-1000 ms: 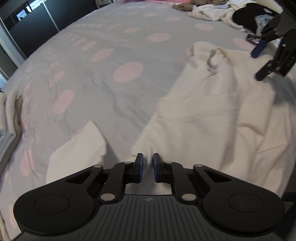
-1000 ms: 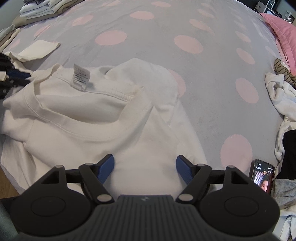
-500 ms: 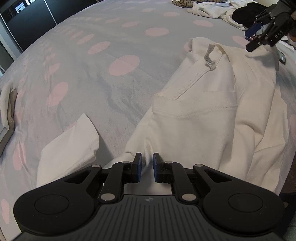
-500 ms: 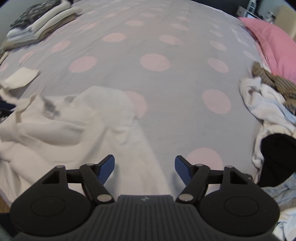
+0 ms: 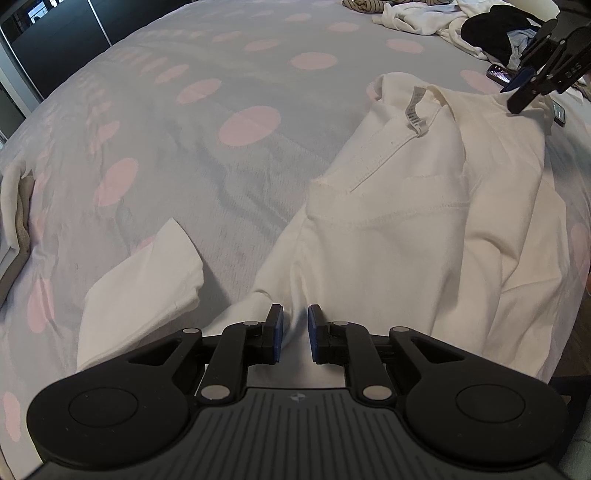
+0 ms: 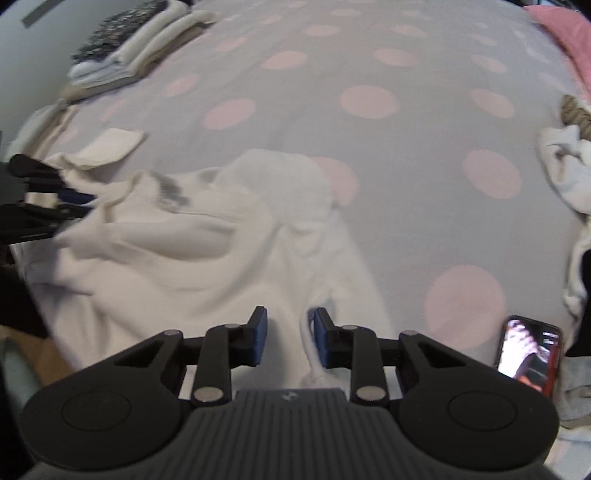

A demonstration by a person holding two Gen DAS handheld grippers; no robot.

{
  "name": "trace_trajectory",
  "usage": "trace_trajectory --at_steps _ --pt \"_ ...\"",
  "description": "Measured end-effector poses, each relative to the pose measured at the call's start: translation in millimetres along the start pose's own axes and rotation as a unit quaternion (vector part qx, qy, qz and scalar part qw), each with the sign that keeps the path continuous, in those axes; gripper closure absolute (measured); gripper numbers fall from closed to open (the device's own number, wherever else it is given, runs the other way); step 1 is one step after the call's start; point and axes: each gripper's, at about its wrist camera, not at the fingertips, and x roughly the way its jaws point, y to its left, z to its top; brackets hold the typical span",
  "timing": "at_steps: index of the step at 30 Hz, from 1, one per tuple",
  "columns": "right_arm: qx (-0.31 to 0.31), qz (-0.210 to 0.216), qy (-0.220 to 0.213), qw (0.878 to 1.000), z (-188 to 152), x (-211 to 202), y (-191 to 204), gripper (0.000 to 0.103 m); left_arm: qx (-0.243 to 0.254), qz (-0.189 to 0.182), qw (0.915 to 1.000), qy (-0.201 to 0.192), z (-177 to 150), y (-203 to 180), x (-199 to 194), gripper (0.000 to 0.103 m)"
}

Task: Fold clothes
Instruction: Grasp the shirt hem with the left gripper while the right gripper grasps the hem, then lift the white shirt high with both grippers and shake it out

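A white sweatshirt (image 5: 406, 236) lies crumpled on the grey bedspread with pink dots (image 5: 207, 155), its neck label (image 5: 415, 110) turned up. My left gripper (image 5: 292, 332) is shut on a fold of the sweatshirt at its near edge. My right gripper (image 6: 286, 336) has closed around a hem edge of the same sweatshirt (image 6: 207, 251), with cloth between the pads. The right gripper also shows in the left wrist view (image 5: 524, 92) at the garment's far corner. The left gripper shows at the left of the right wrist view (image 6: 70, 206).
A small folded white cloth (image 5: 144, 280) lies left of the sweatshirt. A phone (image 6: 528, 354) with a lit screen lies at the right. A heap of unfolded clothes (image 5: 461, 22) is at the far right. Folded stacks (image 6: 136, 48) sit at the bed's far left.
My right gripper has narrowed from wide open to closed on the sweatshirt's hem and dropped toward it. My left gripper stays clamped on the cloth and has barely moved.
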Motion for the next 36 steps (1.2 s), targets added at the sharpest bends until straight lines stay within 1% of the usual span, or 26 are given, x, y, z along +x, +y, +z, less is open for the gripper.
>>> trace_trajectory --at_steps 3,6,8,10,11,12,13,15,17,18,23,25,26,27,28,31,34,36 --pt "0.021 -0.007 0.008 1.0 -1.4 6.4 -8.9 0.068 0.002 0.0 1.0 0.002 0.2 -0.3 0.5 0.09" --pt "0.067 -0.006 0.025 0.997 -5.4 16.5 -23.1 0.067 -0.003 -0.005 1.0 0.005 0.9 2.5 0.0 0.09" --pt "0.088 0.006 0.021 0.996 -7.4 17.4 -28.0 0.07 -0.01 -0.012 0.9998 0.011 1.2 5.8 -0.5 0.09" --pt "0.103 0.017 0.012 0.994 -8.8 15.9 -30.6 0.085 -0.023 -0.022 0.9993 0.019 1.3 10.1 -1.0 0.09" --pt "0.107 0.019 0.007 0.994 -8.6 14.3 -30.8 0.088 -0.032 -0.027 0.9989 0.023 1.2 12.4 -1.2 0.09" --pt "0.105 0.014 -0.001 0.994 -7.2 11.3 -29.2 0.095 -0.036 -0.031 0.9986 0.024 0.9 13.5 -1.7 0.09" --pt "0.103 0.008 -0.011 0.995 -5.4 7.7 -27.4 0.097 -0.039 -0.036 0.9983 0.026 0.5 14.3 -2.3 0.09" --pt "0.098 -0.005 -0.036 0.995 -0.5 -3.0 -23.7 0.098 -0.042 -0.041 0.9979 0.026 -0.9 15.8 -3.5 0.09" --pt "0.097 -0.002 -0.073 0.993 3.9 -20.1 -21.1 0.098 -0.049 -0.041 0.9977 0.024 -2.6 17.0 -3.9 0.09" --pt "0.096 -0.003 -0.085 0.992 4.9 -26.2 -19.8 0.098 -0.053 -0.041 0.9975 0.023 -3.4 17.7 -4.0 0.089" --pt "0.083 -0.026 -0.096 0.992 2.0 -37.9 -13.4 0.098 -0.051 -0.04 0.9975 0.028 -2.5 13.3 0.6 0.087" --pt "0.07 -0.043 -0.099 0.992 0.8 -39.0 -8.2 0.098 -0.041 -0.031 0.9983 0.028 -1.0 7.0 2.0 0.087" --pt "0.062 -0.054 -0.099 0.992 0.2 -38.8 -4.9 0.098 -0.042 -0.026 0.9984 0.028 -0.3 5.6 0.9 0.09" --pt "0.054 -0.064 -0.1 0.991 -0.4 -38.5 -1.7 0.098 -0.044 -0.021 0.9984 0.027 0.3 4.8 -0.4 0.101" --pt "0.046 -0.076 -0.102 0.991 -0.8 -39.5 2.1 0.098 -0.053 -0.016 0.9982 0.024 0.9 5.9 -3.3 0.102" --pt "0.016 -0.119 -0.117 0.986 -1.1 -47.7 16.9 0.098 -0.105 -0.008 0.9944 -0.01 -0.2 18.3 -25.3 0.102" --pt "-0.028 -0.169 -0.127 0.977 -0.5 -54.7 36.6 0.098 -0.14 0.02 0.9884 -0.057 -0.8 32.8 -64.4 0.102" --pt "-0.063 -0.201 -0.134 0.968 1.3 -60.9 51.0 0.098 -0.159 0.042 0.9811 -0.101 2.2 44.9 -100.1 0.102"
